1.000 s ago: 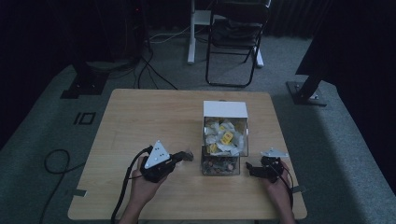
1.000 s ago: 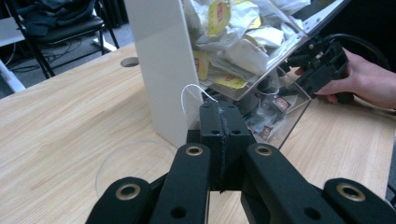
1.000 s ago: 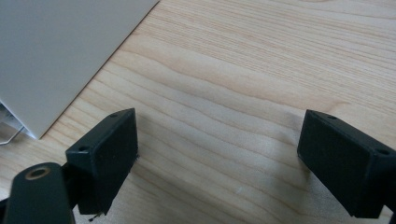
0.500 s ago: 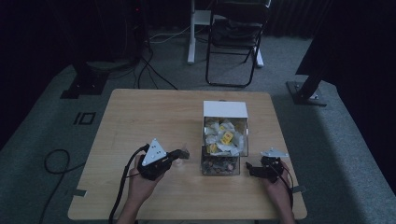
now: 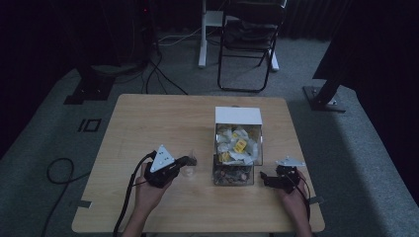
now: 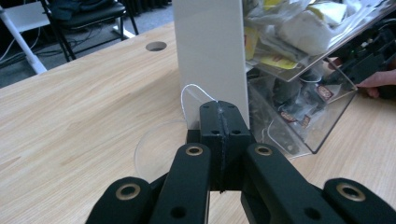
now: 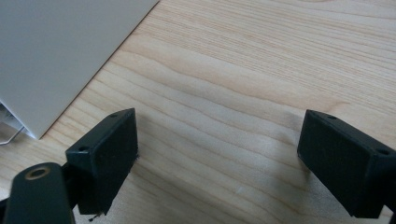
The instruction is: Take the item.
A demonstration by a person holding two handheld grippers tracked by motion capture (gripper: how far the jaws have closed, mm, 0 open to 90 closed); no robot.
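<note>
Clear thin plastic cup (image 6: 161, 149), lying on its side on the pale wooden bench (image 5: 163, 123), is what I am holding: my left claw (image 6: 219, 135) is clenched on its rim, jaws pressed together with the wall of the cup pinched between them. In the high view the cup (image 5: 188, 168) sits at the tip of that left claw (image 5: 184, 162), lower centre of the frame, its long axis running level towards the right. Just beyond it stands the clear acrylic dispenser box with a white top (image 5: 236, 148), stuffed with white and yellow sachets; in the left gripper view the box's white side panel (image 6: 210, 60) rises right behind the cup, very near. So there is little room ahead; I judge the open room lies to frame left and towards the near edge. My right claw (image 7: 217, 158) is released, jaws wide over bare wood, and rests in the high view (image 5: 264, 177) at the box's right, near the front edge.
</note>
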